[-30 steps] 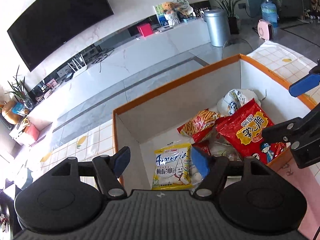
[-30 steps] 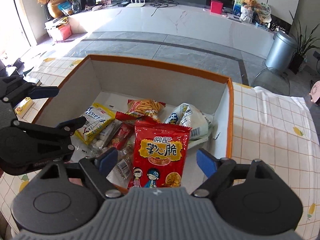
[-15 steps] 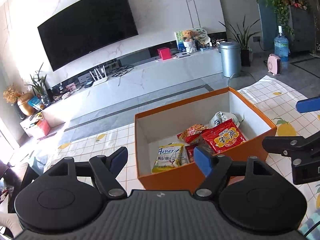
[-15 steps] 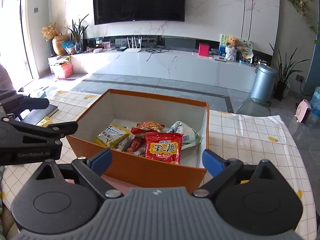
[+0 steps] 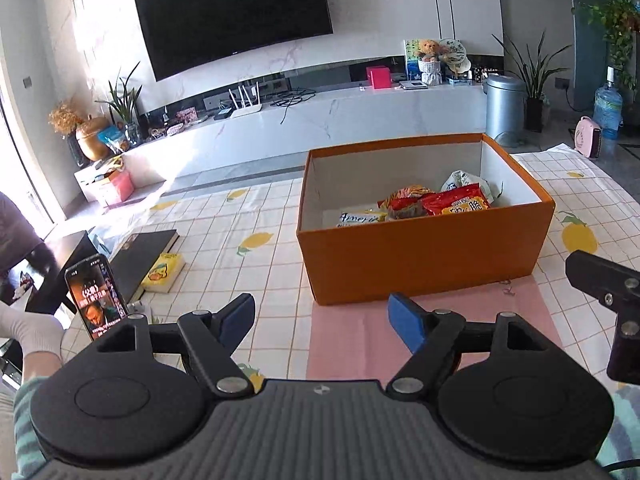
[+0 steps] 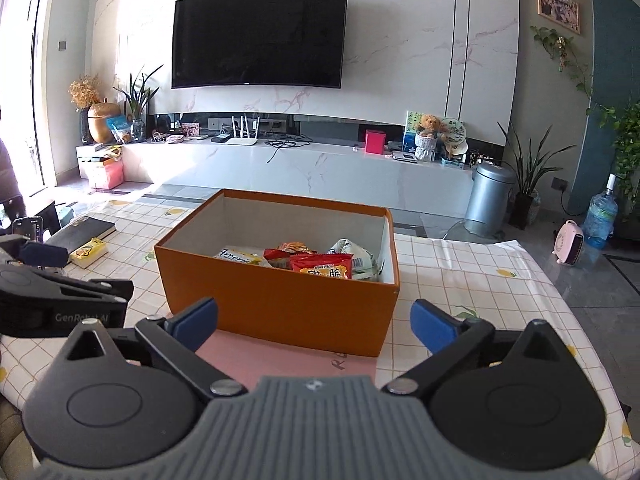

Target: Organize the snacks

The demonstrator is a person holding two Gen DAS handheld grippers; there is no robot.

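Note:
An orange box (image 5: 420, 252) (image 6: 280, 304) stands on the checked tablecloth with several snack packs inside. Among them are a red pack (image 5: 456, 204) (image 6: 324, 265), a yellow and white pack (image 5: 356, 218) (image 6: 236, 257), an orange striped pack (image 5: 404, 194) and a white pack (image 6: 352, 250). My left gripper (image 5: 322, 318) hangs open in front of the box's near left corner, with nothing between its fingers. My right gripper (image 6: 314, 322) sits in front of the box's near wall, jaws opening wide and nothing in them.
A pink mat (image 5: 360, 344) lies under the box's near edge. To the left lie a dark book (image 5: 140, 256), a small yellow box (image 5: 164, 274) and an upright phone (image 5: 96, 296). A gloved hand (image 5: 28, 328) shows at the left edge. The table ends at the right (image 6: 552, 300).
Both grippers have drawn back out of the box toward me and opened wider. The box, seen from right above before, now stands whole in front of them. The snacks stayed inside.

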